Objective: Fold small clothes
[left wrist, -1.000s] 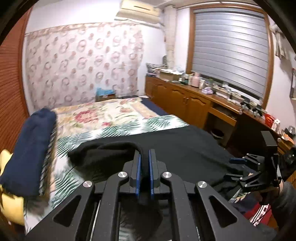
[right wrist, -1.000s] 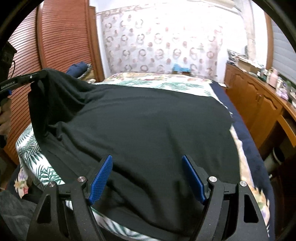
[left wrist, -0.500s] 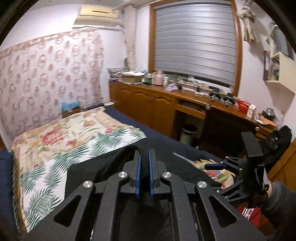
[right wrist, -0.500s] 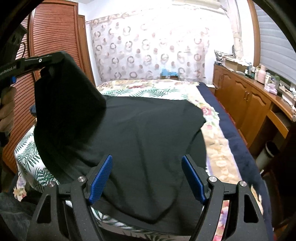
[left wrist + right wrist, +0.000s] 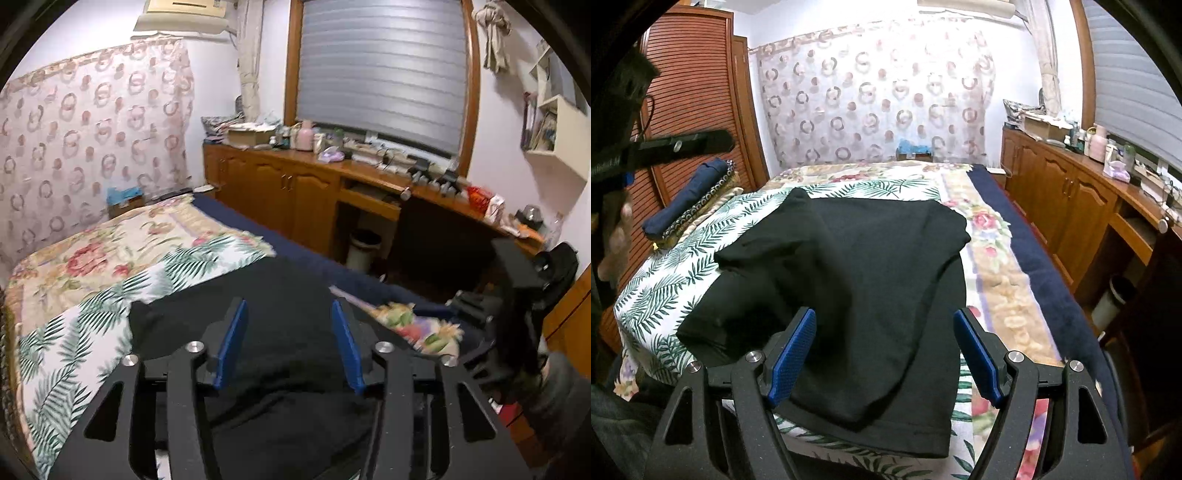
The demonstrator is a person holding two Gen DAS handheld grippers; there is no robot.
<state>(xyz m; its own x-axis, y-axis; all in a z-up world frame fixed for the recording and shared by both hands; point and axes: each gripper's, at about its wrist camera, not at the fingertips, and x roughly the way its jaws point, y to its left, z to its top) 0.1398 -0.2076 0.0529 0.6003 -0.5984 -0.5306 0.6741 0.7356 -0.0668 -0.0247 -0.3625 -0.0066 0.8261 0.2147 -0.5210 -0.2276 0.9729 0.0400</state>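
Your left gripper [image 5: 288, 343] has a matte black frame of angular linkage arms with triangular cut-outs and four round silver screws across the top. Its two fingers carry flat blue pads [image 5: 231, 347]. Your right gripper [image 5: 884, 356] is built the same; its blue pads [image 5: 792, 356] show a fine textured grid. A grey sleeve [image 5: 561, 398] covers your right forearm. White lettering marks the left unit's side, too small to read.
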